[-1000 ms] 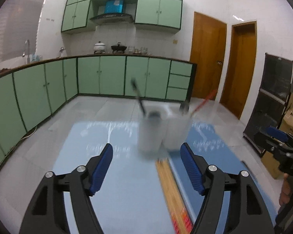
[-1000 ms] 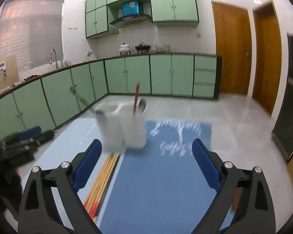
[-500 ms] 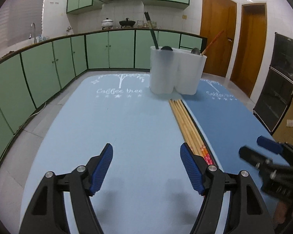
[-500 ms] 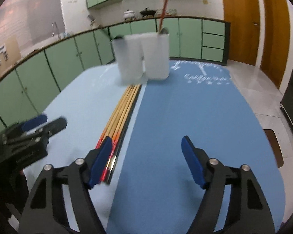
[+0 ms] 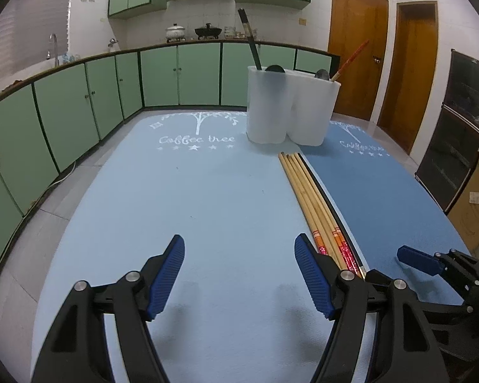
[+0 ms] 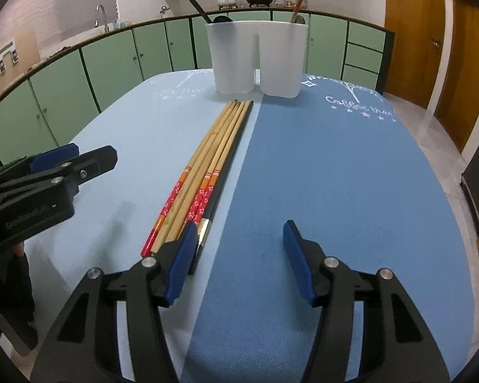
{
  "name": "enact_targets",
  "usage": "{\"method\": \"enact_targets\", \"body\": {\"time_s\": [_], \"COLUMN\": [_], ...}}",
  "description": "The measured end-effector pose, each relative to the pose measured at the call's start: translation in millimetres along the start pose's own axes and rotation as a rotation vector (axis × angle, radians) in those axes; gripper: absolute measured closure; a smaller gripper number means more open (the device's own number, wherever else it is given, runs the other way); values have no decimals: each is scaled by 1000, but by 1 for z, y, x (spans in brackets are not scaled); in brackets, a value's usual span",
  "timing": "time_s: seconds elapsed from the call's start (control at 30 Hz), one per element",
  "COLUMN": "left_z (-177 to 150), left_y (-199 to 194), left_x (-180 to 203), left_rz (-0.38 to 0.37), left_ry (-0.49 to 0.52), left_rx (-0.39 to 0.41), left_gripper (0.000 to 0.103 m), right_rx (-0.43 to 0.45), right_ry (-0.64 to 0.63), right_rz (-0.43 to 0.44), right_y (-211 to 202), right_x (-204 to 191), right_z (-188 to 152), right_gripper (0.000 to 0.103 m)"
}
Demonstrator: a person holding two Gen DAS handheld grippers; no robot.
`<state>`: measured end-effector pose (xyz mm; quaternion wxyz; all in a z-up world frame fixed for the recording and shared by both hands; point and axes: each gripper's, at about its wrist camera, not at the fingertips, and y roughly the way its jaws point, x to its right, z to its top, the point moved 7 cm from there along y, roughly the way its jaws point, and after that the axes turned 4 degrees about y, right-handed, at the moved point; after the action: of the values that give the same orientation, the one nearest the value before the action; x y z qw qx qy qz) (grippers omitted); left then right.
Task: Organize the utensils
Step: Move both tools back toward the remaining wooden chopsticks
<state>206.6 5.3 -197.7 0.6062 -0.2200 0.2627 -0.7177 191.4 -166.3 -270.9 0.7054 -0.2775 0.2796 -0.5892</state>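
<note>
Left tool: the left tool [image 5: 239, 274] hangs low over the light blue mat [image 5: 182, 198], its blue pads spread wide with nothing between them; its shadow falls on the mat just below.
Right tool: the right tool [image 6: 239, 255] is also released, pads wide apart and empty, over the dark blue mat [image 6: 329, 172]; its left pad sits just beside the near ends of the chopsticks, and whether it touches them cannot be told.
Tools to each other: each shows at the edge of the other's view, side by side near the front of the surface.
Chopsticks: a bundle of chopsticks [image 6: 214, 159] lies flat along the seam where the two mats meet, close together and parallel, pointing from the tools toward the holder. Several are wooden with red patterned near ends; one on the right side is black with a silver band near its end.
Holder: a white twin-cup holder [image 6: 257, 59] stands upright at the far end of the mats, just beyond the chopstick tips, apart from them.
In the holder: a dark-handled ladle [image 5: 254, 51] leans in the left cup; a red-handled utensil [image 5: 349, 60] and a spoon bowl [image 5: 322, 74] stand in the right cup.
Background: green cabinets [image 5: 79, 102] and brown doors [image 5: 357, 51] line the kitchen behind.
</note>
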Motion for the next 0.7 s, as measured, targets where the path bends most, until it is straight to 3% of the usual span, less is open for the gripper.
{"method": "enact_targets", "body": {"time_s": [0.13,0.3,0.5,0.7], "left_z": [1,2,1,0], "left_y": [0,2,0,2], "left_x": [3,3,5,6], "left_rz": [0,5,4,6], "left_ry": [9,7,16,16], "left_rx": [4,3,6,-3], "left_gripper": [33,33,33,33], "right_rx": [-16,4,-4,-5], "right_ry": [13,83,49,31], "right_rz": [-69,-14,57,66], "right_y": [3,-4,-5,-6], "right_x": [16,27,8,4], "right_z": [0,0,-7,-5], "right_gripper": [52,53,54,55]}}
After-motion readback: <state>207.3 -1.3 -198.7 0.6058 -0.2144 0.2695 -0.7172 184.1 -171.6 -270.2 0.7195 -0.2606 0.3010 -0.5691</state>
